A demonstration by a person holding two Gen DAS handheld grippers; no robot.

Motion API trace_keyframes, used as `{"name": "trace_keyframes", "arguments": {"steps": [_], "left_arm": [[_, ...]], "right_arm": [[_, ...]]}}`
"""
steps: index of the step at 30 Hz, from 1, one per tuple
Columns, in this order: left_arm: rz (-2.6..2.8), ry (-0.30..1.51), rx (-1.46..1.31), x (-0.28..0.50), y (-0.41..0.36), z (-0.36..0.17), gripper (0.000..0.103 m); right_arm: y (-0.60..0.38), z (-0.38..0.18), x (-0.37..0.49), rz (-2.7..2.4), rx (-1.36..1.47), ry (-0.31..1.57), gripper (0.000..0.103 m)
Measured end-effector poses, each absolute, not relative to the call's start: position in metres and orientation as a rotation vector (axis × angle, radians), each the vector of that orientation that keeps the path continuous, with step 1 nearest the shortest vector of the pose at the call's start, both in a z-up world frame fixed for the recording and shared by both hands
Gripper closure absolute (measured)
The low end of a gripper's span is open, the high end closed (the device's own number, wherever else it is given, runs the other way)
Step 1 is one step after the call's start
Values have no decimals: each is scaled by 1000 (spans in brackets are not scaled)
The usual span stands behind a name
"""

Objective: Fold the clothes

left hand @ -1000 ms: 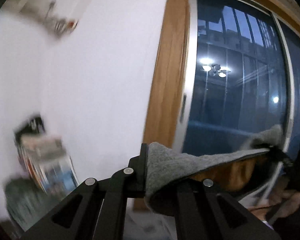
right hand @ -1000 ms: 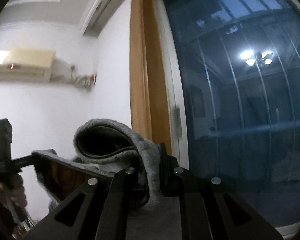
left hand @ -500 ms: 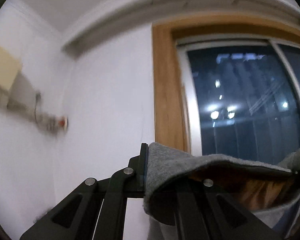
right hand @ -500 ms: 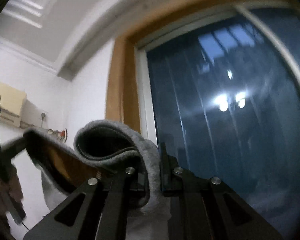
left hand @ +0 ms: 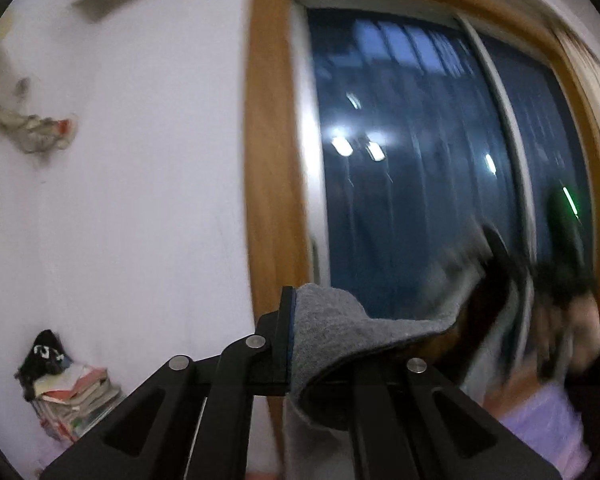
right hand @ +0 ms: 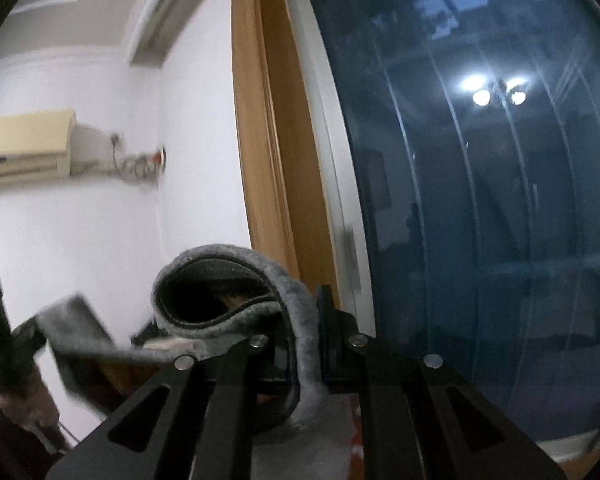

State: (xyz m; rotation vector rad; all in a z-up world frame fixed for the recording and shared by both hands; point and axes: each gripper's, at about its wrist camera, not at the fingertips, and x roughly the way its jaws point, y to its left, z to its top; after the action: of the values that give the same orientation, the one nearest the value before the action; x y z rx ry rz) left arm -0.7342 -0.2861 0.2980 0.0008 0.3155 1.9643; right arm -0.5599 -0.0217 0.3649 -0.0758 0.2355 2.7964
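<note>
Left wrist view: my left hand-held gripper (left hand: 320, 344) pinches one edge of the grey garment (left hand: 340, 332); right hand-held gripper (right hand: 306, 344) clamps another edge. Garment hangs stretched between them, aloft before the window (right hand: 480, 200). No fold visible, nor any surface; stage unclear. No containers in view.

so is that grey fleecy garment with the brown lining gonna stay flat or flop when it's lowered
Probably floppy: the grey fleecy garment sags between the left gripper and right gripper. Its edge curls into a loop, so it may bunch. The thick pile suggests it won't slip easily.
</note>
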Motion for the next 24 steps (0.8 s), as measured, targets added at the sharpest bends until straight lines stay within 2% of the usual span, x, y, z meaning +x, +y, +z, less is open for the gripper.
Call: {"name": "trace_keyframes", "arguments": {"steps": [1, 2, 4, 6, 11, 16, 17, 19, 20, 24], "left_arm": [[1888, 451, -30, -726, -279, 276, 88], [1807, 582, -60, -718, -273, 255, 85], [1727, 753, -37, -698, -268, 218, 74], [1635, 841, -36, -678, -266, 189, 73], [1477, 703, -75, -660, -279, 164, 70], [1385, 500, -192, -695, -331, 150, 55], [1412, 487, -204, -700, -330, 155, 53], [1500, 470, -207, -708, -318, 167, 40], [1540, 453, -197, -707, -306, 170, 37], [1580, 452, -156, -695, -245, 168, 35]], "right_arm": [[-22, 352, -565, 2800, -109, 242, 95], [-23, 340, -570, 2803, -142, 248, 95], [-28, 313, -579, 2808, -210, 255, 95], [-36, 295, -584, 2791, -245, 231, 95], [-47, 269, -592, 2750, -247, 216, 95], [-48, 273, -600, 2749, -275, 249, 95], [-49, 271, -599, 2749, -283, 243, 95], [-52, 266, -599, 2762, -291, 242, 95], [-54, 264, -599, 2771, -293, 243, 95], [-61, 258, -599, 2801, -309, 234, 95]]}}
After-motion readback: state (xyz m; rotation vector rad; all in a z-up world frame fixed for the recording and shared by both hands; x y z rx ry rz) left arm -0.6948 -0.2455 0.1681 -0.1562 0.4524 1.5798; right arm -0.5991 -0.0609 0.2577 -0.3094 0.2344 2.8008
